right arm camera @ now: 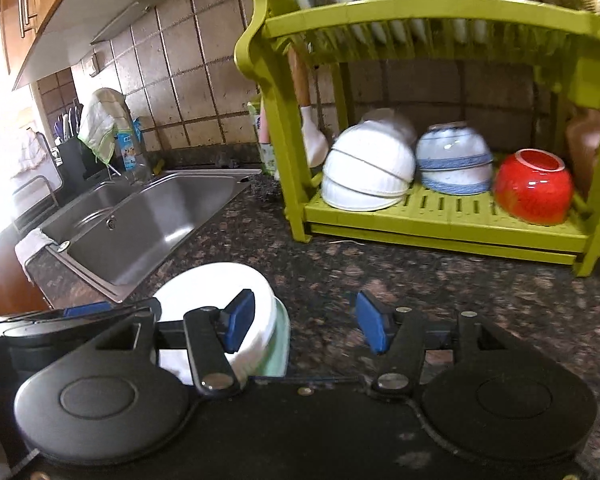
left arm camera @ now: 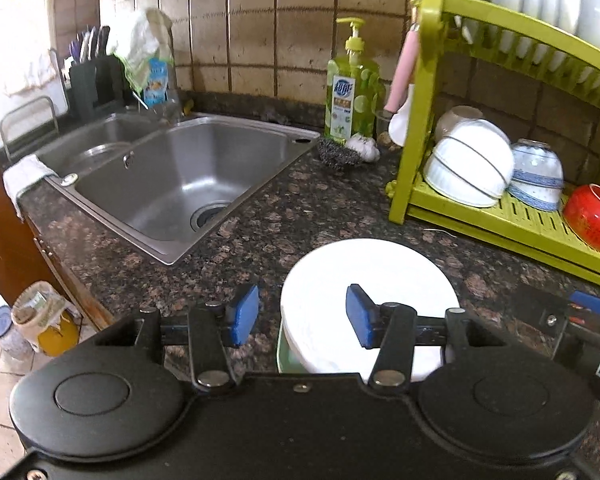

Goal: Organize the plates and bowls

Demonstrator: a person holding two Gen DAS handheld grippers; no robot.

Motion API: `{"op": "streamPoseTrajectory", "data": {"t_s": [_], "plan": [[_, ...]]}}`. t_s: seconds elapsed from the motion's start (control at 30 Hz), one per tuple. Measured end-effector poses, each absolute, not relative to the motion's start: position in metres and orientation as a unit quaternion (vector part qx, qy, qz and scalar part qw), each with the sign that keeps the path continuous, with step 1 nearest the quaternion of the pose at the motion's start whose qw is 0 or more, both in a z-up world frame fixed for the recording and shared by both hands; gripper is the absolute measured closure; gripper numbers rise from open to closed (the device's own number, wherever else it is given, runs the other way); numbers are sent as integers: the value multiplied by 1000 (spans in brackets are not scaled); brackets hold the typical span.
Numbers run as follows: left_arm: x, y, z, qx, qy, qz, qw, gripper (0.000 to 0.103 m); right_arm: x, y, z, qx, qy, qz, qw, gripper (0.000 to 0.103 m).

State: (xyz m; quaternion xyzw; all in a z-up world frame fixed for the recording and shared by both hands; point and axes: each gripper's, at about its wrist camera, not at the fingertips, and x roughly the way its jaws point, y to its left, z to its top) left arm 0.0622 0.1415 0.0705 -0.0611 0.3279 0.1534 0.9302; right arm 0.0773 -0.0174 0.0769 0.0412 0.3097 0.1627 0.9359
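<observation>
Looking at where things sit, the stack of white plates (left arm camera: pixel 370 276) is the thing that matters, and it's flat on the dark stone counter (left arm camera: pixel 260 220), just ahead of and slightly right of your left gripper (left arm camera: pixel 302 322). That gripper is spread wide with nothing in it; one blue pad hangs over the near part of the top plate, the other over bare counter, so the near-left rim runs between them.

Your right gripper (right arm camera: pixel 306 328) is also wide open and empty, and from its view the stack lies off to the left, partly behind its left finger. So I'd say the left hand is the nearer one for the pick.

The plates are round, so no real long axis in plan; they face straight up, stacked on something pale green underneath that I can't make out. The green dish rack (right arm camera: pixel 440 224) stands farther back and to the right, with plates on edge up top and white, blue-patterned and red bowls upside down below. My guess is a plate has to tip from flat to upright to fit those slots.
</observation>
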Motion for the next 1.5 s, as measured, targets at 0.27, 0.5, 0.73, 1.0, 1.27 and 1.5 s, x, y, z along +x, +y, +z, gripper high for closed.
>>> {"op": "streamPoseTrajectory", "data": {"t_s": [0.27,0.5,0.73,1.0,1.27,1.5], "plan": [[26,112,62,-40,300,165,939,43,40,-51,68,33,299,141,943,44],[15,102,42,-48,323,149,933,43,12,-73,57,33,296,125,946,44],[14,97,30,-35,318,144,936,43,3,-79,44,35,314,116,942,44],[17,101,22,-39,322,127,937,43,10,-72,36,32,306,107,945,44],[19,104,19,-37,326,129,936,43,11,-64,33,20,306,117,944,44],[19,108,19,-42,329,130,934,43,11,-61,31,17,310,119,943,44]]}}
